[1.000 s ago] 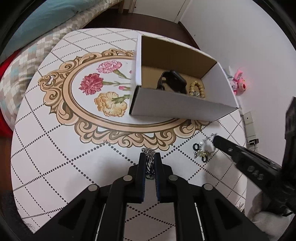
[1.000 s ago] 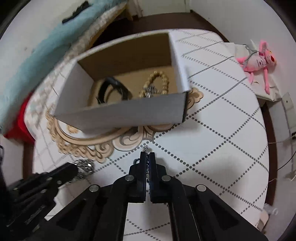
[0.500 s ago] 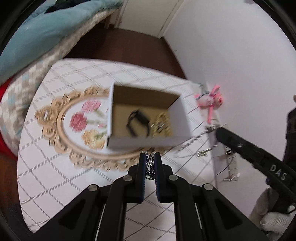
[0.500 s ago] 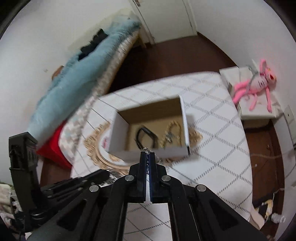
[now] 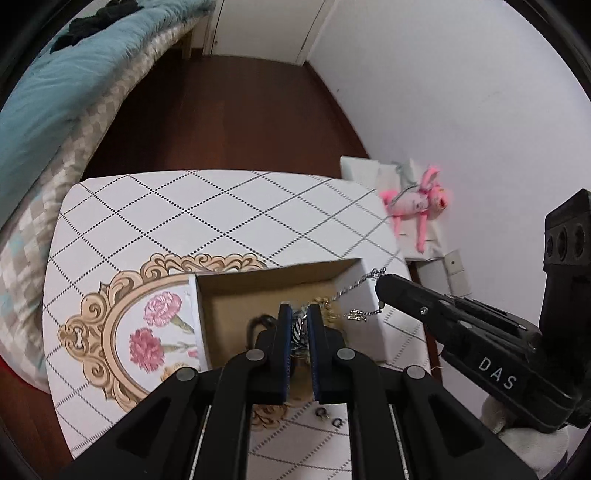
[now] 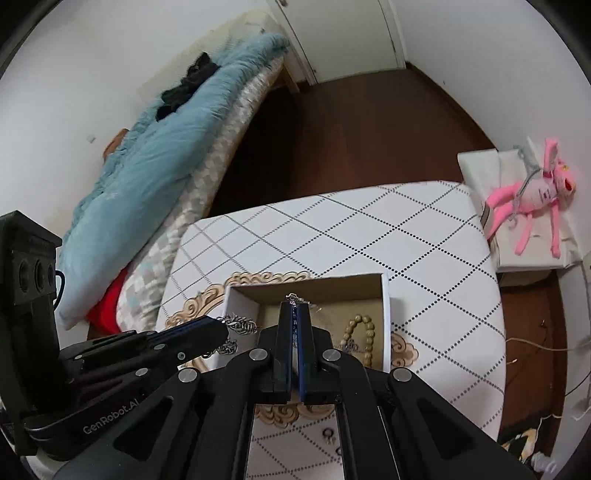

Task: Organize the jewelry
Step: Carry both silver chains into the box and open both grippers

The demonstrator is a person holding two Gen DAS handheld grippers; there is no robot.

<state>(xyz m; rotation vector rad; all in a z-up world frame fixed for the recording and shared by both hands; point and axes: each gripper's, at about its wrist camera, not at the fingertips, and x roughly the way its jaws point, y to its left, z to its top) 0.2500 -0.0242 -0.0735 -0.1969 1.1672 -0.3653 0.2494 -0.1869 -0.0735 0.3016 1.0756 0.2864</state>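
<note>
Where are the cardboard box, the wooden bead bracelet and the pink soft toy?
cardboard box (image 6: pixel 385 325): right wrist view, on its white right wall.
wooden bead bracelet (image 6: pixel 370 330): right wrist view, on the right side of the bead loop.
pink soft toy (image 6: pixel 532 194): right wrist view, on its body.

worktop (image 6: pixel 424 236): white cloth, dotted diamond grid, gold-framed flower print at its left | bed (image 6: pixel 155 155): past the worktop's left edge, blue quilt, checked cover, dark cloth on top | pink toy (image 6: pixel 532 195): on a white box off the worktop's far right corner | floor (image 5: pixel 236 122): dark wood | door (image 6: pixel 343 33): white, far wall
</note>
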